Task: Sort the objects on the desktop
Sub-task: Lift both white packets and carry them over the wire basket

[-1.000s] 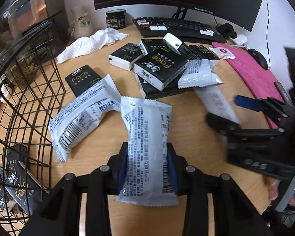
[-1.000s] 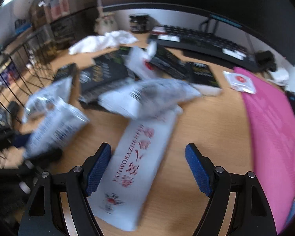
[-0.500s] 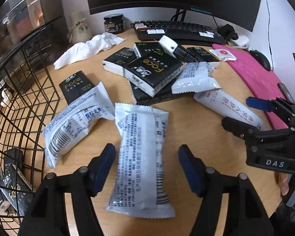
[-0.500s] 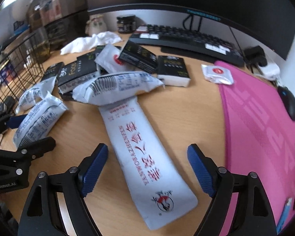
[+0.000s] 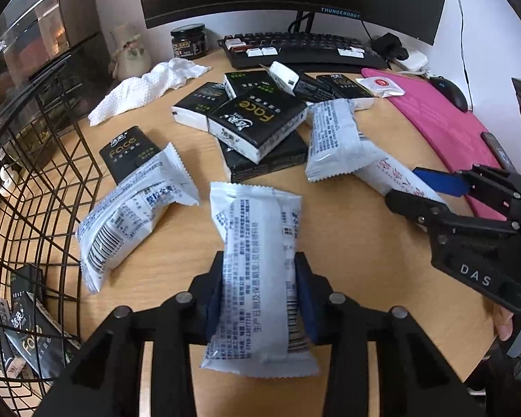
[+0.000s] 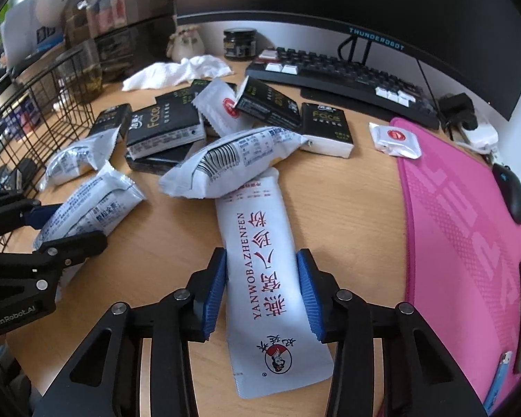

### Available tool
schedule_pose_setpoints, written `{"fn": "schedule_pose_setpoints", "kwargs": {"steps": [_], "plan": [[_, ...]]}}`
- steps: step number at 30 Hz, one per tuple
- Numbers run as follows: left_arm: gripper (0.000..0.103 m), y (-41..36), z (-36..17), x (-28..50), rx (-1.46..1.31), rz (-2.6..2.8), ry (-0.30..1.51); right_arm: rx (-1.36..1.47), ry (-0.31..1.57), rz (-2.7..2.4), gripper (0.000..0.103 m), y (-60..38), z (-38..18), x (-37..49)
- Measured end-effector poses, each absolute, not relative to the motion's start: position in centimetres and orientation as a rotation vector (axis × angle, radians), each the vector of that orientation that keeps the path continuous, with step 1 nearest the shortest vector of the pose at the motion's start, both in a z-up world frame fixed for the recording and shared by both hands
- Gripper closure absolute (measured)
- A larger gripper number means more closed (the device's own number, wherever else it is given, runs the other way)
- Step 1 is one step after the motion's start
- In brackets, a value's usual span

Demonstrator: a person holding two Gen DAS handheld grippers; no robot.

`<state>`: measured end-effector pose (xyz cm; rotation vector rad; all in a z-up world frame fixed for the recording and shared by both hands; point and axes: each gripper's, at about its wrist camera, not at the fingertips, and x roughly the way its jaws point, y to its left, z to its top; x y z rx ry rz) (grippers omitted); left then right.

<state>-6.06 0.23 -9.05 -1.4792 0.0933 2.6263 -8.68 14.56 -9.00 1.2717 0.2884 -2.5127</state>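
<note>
Two pouches getting grabbed at once: left gripper (image 5: 260, 292) has just clamped the printed snack pack (image 5: 260, 260) on the desk (image 5: 357, 243), while right gripper (image 6: 262, 299) closes around the long red-lettered sachet (image 6: 260, 264), pads at its edges, probably bound for the wire basket (image 5: 27, 187).

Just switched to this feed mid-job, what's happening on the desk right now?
A person is sorting packets with two handheld tongs. The left tongs are shut on a white plastic snack packet with black print on the wooden desk. The right tongs have just been closing around a long white sachet with red lettering, pads at its edges. Black tissue packs lie piled behind; the black wire basket holds a few more.
</note>
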Motion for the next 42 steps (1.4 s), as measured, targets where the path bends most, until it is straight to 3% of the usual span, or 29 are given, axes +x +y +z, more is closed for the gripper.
{"fn": "schedule_pose_setpoints", "kwargs": {"steps": [12,25,33,42], "plan": [[0.063,0.9,-7.0,-4.7,-1.418,2.634,0.101,1.222,0.189,-2.475,0.064,15.0,-6.2,-6.7],[0.063,-1.3,-0.2,-2.2,-1.231,2.752,0.041,1.049,0.169,-2.481,0.064,13.1,-0.1,-3.8],[0.063,-7.8,3.3,0.0,-1.180,2.926,-0.055,0.890,0.269,-2.397,0.064,4.6,3.9,-2.5],[0.063,-17.7,2.6,3.0,-1.281,3.099,-0.234,0.842,0.304,-2.234,0.064,-5.3,3.9,-2.5]]}}
